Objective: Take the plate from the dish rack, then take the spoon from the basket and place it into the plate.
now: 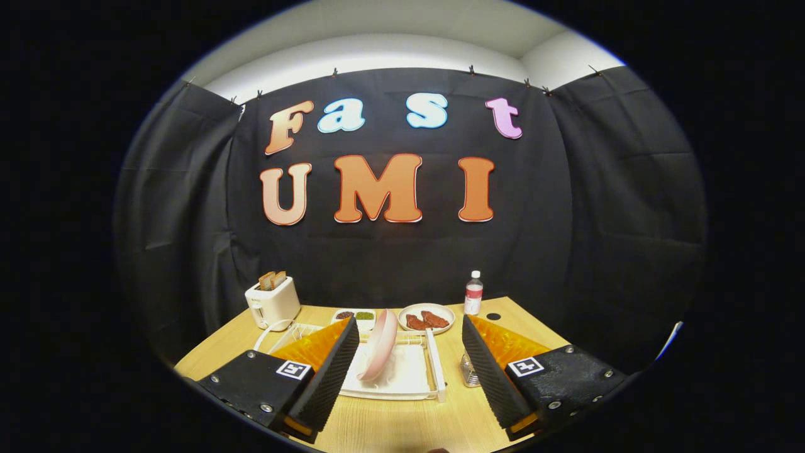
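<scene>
The gripper [410, 371] hung with fingers spread wide, nothing between them. At twelve o'clock, the pink plate [379, 345] stood on edge in the white dish rack [434, 365], slotted upright, probably for draining.

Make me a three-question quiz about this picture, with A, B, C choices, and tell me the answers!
1. Where is the pink plate?
A. standing on edge in the dish rack
B. on the toaster
C. under the bottle

2. How many bread slices poke out of the toaster?
A. none
B. two
C. five

3. What is the gripper doing?
A. squeezing the plate
B. holding a spoon
C. open, holding nothing

Answers: 1 A, the plate leans upright in the white rack. 2 B, two slices stick up. 3 C, the fingers stand wide apart.
</scene>
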{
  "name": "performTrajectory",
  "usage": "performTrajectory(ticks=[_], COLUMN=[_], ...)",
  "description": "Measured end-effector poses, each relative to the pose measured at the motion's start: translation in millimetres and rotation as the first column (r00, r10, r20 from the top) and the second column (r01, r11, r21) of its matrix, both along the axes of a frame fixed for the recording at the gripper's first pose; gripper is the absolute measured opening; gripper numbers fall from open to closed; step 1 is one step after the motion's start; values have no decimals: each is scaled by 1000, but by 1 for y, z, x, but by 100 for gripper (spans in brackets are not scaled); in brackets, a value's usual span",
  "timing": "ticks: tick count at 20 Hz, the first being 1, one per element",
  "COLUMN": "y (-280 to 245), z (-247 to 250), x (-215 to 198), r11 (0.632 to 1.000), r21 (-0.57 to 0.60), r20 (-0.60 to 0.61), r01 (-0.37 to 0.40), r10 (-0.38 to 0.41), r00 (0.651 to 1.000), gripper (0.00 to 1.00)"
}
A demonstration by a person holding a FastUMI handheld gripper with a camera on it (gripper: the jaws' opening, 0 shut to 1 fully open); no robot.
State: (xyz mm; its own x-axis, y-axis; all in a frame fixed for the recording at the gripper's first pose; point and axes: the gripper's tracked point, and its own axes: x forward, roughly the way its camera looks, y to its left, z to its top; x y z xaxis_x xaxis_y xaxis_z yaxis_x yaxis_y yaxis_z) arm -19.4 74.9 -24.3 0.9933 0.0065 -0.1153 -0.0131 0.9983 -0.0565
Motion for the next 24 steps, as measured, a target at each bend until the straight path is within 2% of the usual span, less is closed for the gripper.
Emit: performTrajectory(ticks=[7, 15, 18, 24], y=[26, 28, 29, 35], z=[-33, -100, -125, -160], x=[51, 122, 142, 168], r11=[999, 999, 1000, 998], r21=[-24, -40, 11, 68], r20=[-99, -289, -369, -477], r01=[-42, -21, -5, 18], r10=[39, 8, 9, 17], r00=[994, 957, 929, 879], gripper=[98, 98, 93, 72])
